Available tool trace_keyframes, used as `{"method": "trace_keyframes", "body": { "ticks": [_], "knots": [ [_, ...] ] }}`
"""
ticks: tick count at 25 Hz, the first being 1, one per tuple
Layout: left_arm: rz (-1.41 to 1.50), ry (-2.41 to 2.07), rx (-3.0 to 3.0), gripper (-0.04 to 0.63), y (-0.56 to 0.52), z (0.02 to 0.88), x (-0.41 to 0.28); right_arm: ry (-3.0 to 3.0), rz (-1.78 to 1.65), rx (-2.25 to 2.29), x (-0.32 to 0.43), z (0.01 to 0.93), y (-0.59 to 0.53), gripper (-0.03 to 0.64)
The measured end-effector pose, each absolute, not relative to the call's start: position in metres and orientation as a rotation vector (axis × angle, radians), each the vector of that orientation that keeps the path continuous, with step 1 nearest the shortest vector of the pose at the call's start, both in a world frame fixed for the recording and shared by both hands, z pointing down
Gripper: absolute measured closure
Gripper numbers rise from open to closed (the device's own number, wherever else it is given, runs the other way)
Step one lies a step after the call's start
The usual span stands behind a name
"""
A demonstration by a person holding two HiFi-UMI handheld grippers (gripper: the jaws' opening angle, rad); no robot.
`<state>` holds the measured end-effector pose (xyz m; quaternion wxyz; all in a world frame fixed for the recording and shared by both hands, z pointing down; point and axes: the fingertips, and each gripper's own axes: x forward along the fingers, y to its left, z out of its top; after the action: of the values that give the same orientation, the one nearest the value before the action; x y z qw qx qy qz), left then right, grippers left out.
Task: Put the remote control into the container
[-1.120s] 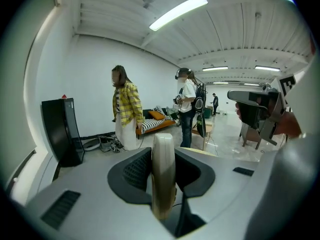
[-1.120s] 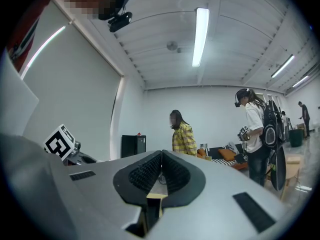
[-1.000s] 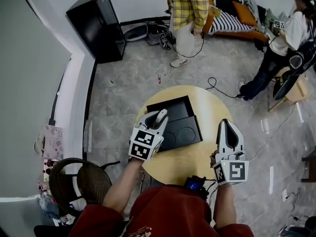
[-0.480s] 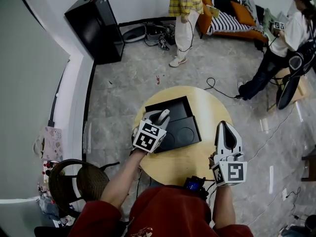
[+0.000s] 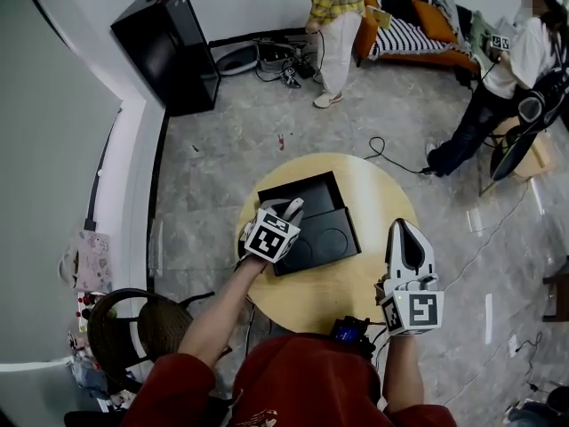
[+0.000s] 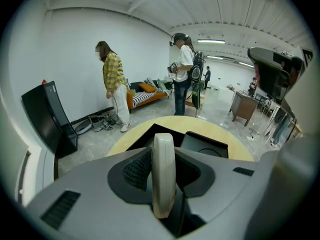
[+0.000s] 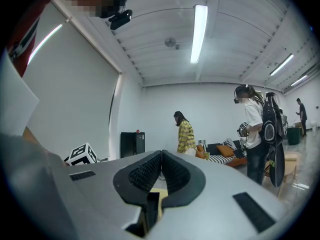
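A cream remote control [image 6: 163, 174] stands edge-on between the jaws of my left gripper [image 6: 163, 156], which is shut on it. In the head view the left gripper [image 5: 288, 213] tilts down over the near left part of the black container [image 5: 313, 196] on the round wooden table [image 5: 351, 283]; the remote's tip [image 5: 292, 206] shows above the box. The container is an open black box with a second black part [image 5: 329, 235] that has round recesses. My right gripper [image 5: 405, 230] hovers over the table's right edge, shut and with nothing in it [image 7: 159, 173].
A person in a yellow checked shirt [image 5: 336, 7] stands on the far floor near cables. Another person [image 5: 498, 78] is at the far right by an orange sofa [image 5: 418, 34]. A black cabinet [image 5: 169, 47] stands at the far left, a wicker chair [image 5: 133, 327] near left.
My left gripper has sunk and tipped down toward the black container with the remote still in it. The right gripper has kept still. The person in yellow has shifted slightly.
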<state>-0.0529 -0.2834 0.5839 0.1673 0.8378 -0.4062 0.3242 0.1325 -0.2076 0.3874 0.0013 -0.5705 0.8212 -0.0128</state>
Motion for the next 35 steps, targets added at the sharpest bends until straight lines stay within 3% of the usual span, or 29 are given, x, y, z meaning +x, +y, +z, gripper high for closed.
{"method": "trace_keyframes", "body": {
  "ticks": [35],
  "knots": [
    [1.289, -0.966, 2.287, 0.483, -0.326, 0.667, -0.040, 2.587, -0.104, -1.874, 0.138, 0.407, -0.202, 0.594]
  ]
}}
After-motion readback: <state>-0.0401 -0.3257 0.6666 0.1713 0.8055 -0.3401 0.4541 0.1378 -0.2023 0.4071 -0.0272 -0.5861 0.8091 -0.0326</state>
